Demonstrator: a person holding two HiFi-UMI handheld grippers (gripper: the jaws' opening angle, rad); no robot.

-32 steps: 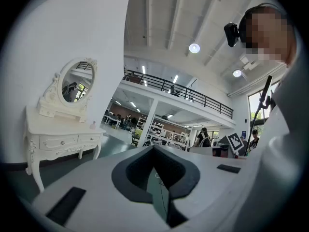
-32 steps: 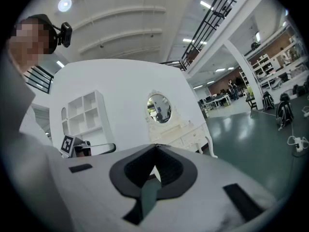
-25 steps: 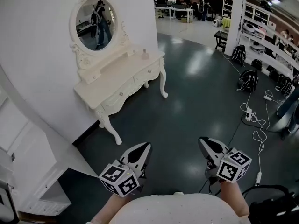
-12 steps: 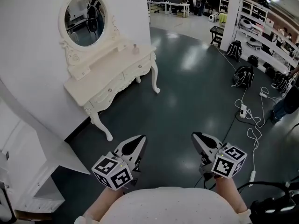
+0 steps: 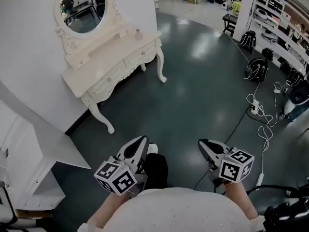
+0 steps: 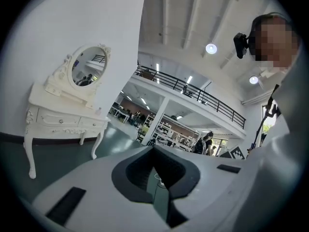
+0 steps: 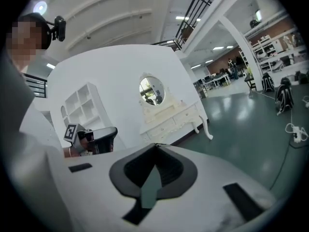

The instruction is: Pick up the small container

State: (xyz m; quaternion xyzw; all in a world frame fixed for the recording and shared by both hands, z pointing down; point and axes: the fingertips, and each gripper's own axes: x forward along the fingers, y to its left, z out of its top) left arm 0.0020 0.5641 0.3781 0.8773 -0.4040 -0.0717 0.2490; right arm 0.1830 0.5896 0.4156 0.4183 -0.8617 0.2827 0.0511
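Dresser (image 5: 111,52): small container (image 5: 138,33), far from left claw (image 5: 141,141)

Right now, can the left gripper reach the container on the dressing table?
Probably not: the container sits on the table across open floor, well beyond the left gripper. Nothing blocks the path; walking closer should do.

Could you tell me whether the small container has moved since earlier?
No; the small container still stands at the same end of the dressing table.
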